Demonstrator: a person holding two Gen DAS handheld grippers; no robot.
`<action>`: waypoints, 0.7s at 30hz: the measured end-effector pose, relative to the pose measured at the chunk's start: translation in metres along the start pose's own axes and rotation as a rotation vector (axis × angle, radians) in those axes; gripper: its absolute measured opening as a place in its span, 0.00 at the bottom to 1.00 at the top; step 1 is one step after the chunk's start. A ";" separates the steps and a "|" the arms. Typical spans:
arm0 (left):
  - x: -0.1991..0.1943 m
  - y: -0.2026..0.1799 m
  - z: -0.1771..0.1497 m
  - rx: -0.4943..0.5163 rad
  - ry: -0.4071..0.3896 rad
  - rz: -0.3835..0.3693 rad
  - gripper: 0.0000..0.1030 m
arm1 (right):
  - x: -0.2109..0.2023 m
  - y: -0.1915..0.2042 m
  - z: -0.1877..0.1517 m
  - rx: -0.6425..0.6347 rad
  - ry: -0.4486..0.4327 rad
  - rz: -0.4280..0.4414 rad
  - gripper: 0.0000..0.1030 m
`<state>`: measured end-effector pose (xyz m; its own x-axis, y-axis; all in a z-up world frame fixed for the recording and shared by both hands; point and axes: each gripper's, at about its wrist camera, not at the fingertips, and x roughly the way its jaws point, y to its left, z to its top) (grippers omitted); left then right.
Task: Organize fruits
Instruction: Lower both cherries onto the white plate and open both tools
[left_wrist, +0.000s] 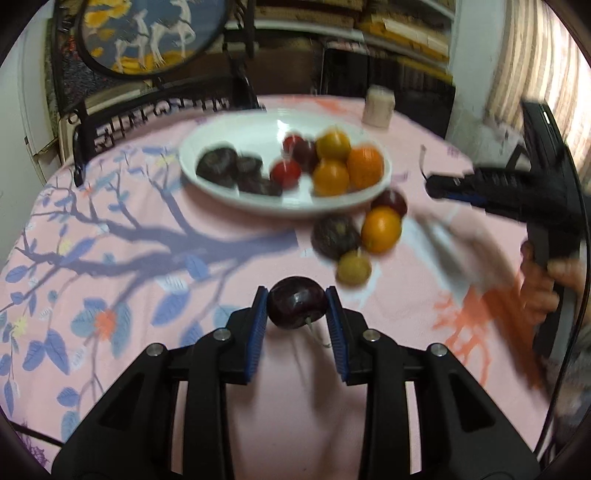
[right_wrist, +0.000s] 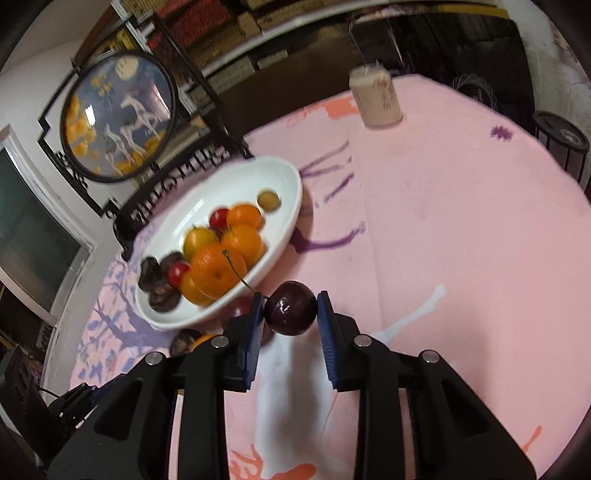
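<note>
A white oval bowl (left_wrist: 229, 129) (right_wrist: 284, 184) holds oranges, yellow and red fruits and dark brown ones. My left gripper (left_wrist: 296, 301) is shut on a dark purple plum (left_wrist: 297, 302), held above the pink tablecloth in front of the bowl. My right gripper (right_wrist: 290, 308) is shut on a dark cherry-like plum (right_wrist: 291, 308) with a long stem, just right of the bowl. Loose on the cloth by the bowl lie an orange (left_wrist: 381, 229), a dark brown fruit (left_wrist: 334, 236), a yellow-green fruit (left_wrist: 353, 267) and a dark red fruit (left_wrist: 391, 201). The right gripper shows at the right of the left wrist view (left_wrist: 428, 186).
A beige can (left_wrist: 378, 105) (right_wrist: 376, 98) stands at the table's far side. A round framed deer picture on a black stand (left_wrist: 147, 37) (right_wrist: 118, 114) sits behind the bowl. A black stool (right_wrist: 561, 144) stands beyond the table's right edge.
</note>
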<state>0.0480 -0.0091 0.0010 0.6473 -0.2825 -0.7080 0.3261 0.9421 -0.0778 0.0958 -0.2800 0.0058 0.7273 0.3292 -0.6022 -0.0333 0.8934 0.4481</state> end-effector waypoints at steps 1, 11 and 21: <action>-0.003 0.003 0.007 -0.004 -0.010 -0.004 0.31 | -0.006 0.003 0.004 -0.002 -0.029 0.008 0.28; 0.044 0.029 0.122 -0.064 -0.066 0.074 0.31 | 0.040 0.068 0.053 -0.158 -0.047 -0.023 0.28; 0.113 0.052 0.149 -0.144 -0.003 0.103 0.46 | 0.100 0.087 0.065 -0.242 0.019 -0.016 0.37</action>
<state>0.2407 -0.0187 0.0215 0.6745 -0.1835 -0.7152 0.1559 0.9822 -0.1050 0.2103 -0.1890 0.0274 0.7158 0.3185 -0.6214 -0.1871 0.9449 0.2687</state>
